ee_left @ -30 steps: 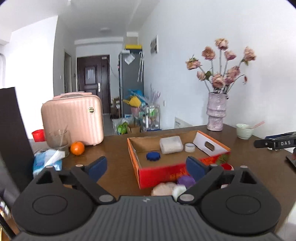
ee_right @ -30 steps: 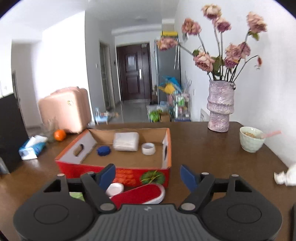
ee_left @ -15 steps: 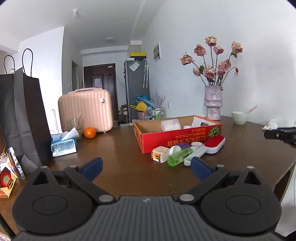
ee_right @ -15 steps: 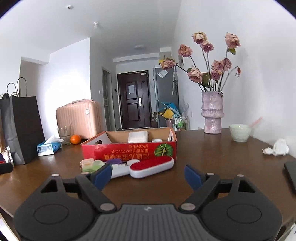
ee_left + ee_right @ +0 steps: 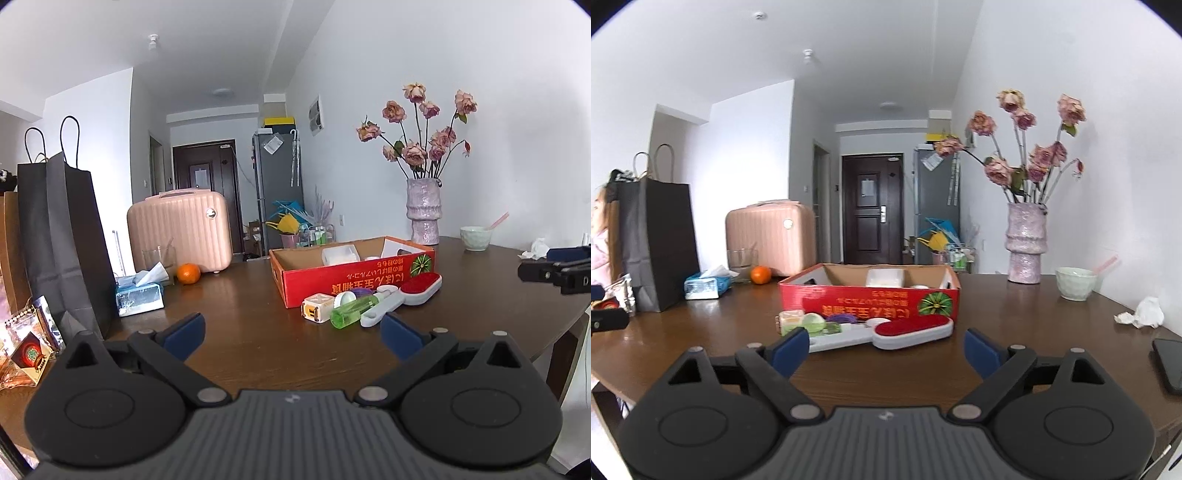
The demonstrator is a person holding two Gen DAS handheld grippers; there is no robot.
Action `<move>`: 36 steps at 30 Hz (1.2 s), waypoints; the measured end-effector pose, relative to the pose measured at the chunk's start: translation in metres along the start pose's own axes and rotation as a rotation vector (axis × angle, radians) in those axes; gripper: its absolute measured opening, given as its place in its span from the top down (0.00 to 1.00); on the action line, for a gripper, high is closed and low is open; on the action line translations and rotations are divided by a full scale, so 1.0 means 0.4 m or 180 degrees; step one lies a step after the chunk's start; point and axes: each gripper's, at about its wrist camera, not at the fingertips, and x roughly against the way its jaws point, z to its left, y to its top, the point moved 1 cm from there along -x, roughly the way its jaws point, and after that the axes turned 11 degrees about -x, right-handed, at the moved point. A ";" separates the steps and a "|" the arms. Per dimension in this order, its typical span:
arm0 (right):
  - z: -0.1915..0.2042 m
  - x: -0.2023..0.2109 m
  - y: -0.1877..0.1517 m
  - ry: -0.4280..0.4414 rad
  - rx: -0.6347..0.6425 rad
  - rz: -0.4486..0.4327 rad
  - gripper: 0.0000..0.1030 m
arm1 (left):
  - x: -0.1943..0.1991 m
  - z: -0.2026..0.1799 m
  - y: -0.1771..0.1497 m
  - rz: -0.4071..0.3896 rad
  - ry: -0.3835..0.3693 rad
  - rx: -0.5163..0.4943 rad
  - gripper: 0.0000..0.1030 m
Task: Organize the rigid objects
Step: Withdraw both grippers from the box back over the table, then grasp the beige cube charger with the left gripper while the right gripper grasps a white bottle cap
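A red cardboard box [image 5: 354, 282] [image 5: 871, 301] sits mid-table holding a white container [image 5: 340, 254] and small items. In front of it lie a red-and-white lint brush [image 5: 402, 297] [image 5: 886, 332], a green bottle [image 5: 352, 312], a white-and-yellow cube [image 5: 317, 312] [image 5: 792, 319] and a purple item [image 5: 842, 317]. My left gripper [image 5: 291, 332] is open and empty, low over the near table edge. My right gripper [image 5: 884, 349] is open and empty, just short of the brush; it also shows in the left wrist view [image 5: 554, 271].
A black paper bag [image 5: 62, 236], tissue pack [image 5: 138, 295], orange [image 5: 188, 273], glass and pink suitcase [image 5: 181, 230] stand at the left. A flower vase [image 5: 1027, 243], green bowl [image 5: 1075, 282], crumpled tissue [image 5: 1145, 314] and phone [image 5: 1169, 363] are at the right.
Both grippers have pulled back and down from above the box to the near table edge. They stayed open and empty.
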 end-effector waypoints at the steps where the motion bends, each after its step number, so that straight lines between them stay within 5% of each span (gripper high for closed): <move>1: 0.009 0.001 0.001 0.0020 0.0021 0.0011 0.11 | 0.001 0.000 0.001 0.0003 0.0008 0.0009 0.00; 11: 0.019 -0.013 -0.005 0.0096 0.0074 0.0201 0.10 | -0.027 0.004 -0.006 0.0095 -0.0015 0.0122 0.00; 17: 0.000 -0.061 -0.021 0.0041 -0.0002 0.0385 0.10 | -0.119 -0.004 -0.015 0.0358 -0.0156 0.0144 0.00; 22: -0.011 -0.130 -0.029 0.0007 -0.0016 0.0543 0.11 | -0.250 -0.008 -0.014 0.0657 -0.0292 0.0264 0.00; 33: -0.048 -0.432 0.052 -0.0129 -0.0212 0.0852 0.15 | -0.615 0.023 0.047 0.0806 -0.0554 0.0353 0.00; 36: -0.066 -0.529 0.067 -0.0229 -0.0329 0.1003 0.15 | -0.720 0.033 0.032 0.1167 -0.0695 0.0330 0.13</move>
